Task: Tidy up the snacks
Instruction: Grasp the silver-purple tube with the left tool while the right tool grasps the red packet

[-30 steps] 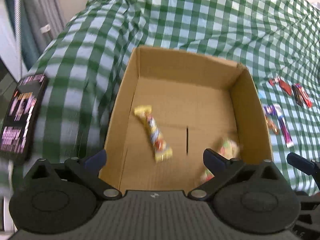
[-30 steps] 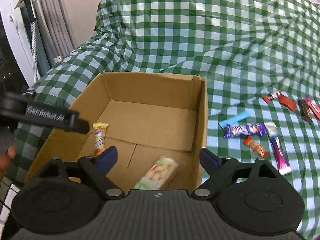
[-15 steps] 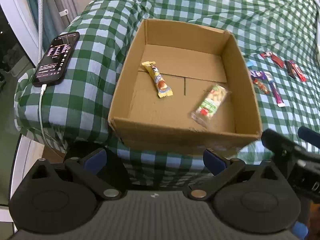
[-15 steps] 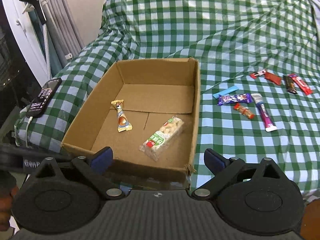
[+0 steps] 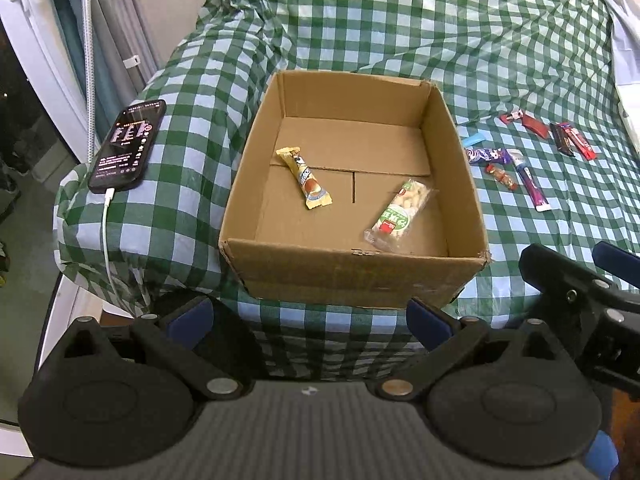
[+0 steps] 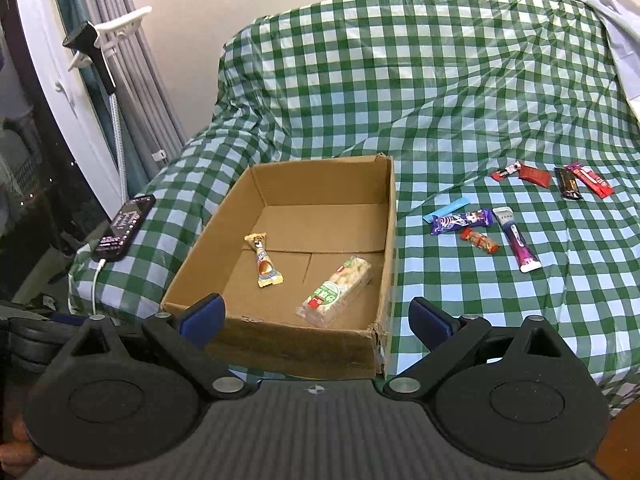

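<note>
An open cardboard box [image 5: 352, 276] [image 6: 280, 344] sits on the green checked cloth. Inside lie a yellow snack bar [image 5: 305, 178] [image 6: 265, 261] and a clear pack of peanuts with a green label [image 5: 400, 216] [image 6: 336, 292]. Several loose snacks [image 5: 516, 164] [image 6: 500, 220] lie on the cloth to the right of the box. My left gripper [image 5: 308, 318] is open and holds nothing, pulled back in front of the box's near wall. My right gripper [image 6: 316, 318] is open too, nothing in it, near the box's front right corner; it shows in the left wrist view at the right edge.
A black phone [image 5: 128, 144] [image 6: 124, 226] on a white cable lies left of the box near the cloth's edge. Curtains [image 6: 136, 92] and a white frame stand at the far left. White paper [image 5: 624, 52] lies at the far right.
Both grippers have pulled back and up from over the box, so the whole box and the phone now show. The yellow bar and the peanut pack lie still inside.
</note>
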Demonstrator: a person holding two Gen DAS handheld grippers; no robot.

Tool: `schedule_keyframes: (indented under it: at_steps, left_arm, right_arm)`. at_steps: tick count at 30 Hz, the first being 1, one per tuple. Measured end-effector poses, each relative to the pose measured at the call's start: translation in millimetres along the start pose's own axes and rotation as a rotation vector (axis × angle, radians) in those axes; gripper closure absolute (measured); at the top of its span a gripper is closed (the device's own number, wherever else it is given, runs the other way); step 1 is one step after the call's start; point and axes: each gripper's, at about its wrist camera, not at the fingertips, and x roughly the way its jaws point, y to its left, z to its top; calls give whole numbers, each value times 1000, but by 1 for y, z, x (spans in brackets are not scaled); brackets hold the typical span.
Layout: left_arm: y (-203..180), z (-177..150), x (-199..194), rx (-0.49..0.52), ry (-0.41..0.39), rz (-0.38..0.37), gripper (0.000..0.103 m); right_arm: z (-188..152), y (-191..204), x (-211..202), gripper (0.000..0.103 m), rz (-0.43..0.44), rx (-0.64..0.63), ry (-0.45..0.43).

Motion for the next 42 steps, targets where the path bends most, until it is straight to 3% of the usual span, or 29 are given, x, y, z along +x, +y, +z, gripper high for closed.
schedule_keyframes:
  at_steps: [8,18,33,42]
  left_arm:
    - [-18,4,-1,43,13,5,0]
    - [-60,36,23,91,56,22,0]
    - [-156,93,81,180,131,-7,0]
    - [-242,140,145,170,184,-91,0]
  right_arm:
    - [-2,-17,-6,5,19,64,-4]
    - [4,-66,19,5,58,209,77]
    - [26,-168,61,5,-35,339,113]
    - [41,-260,83,5,-195,332,56]
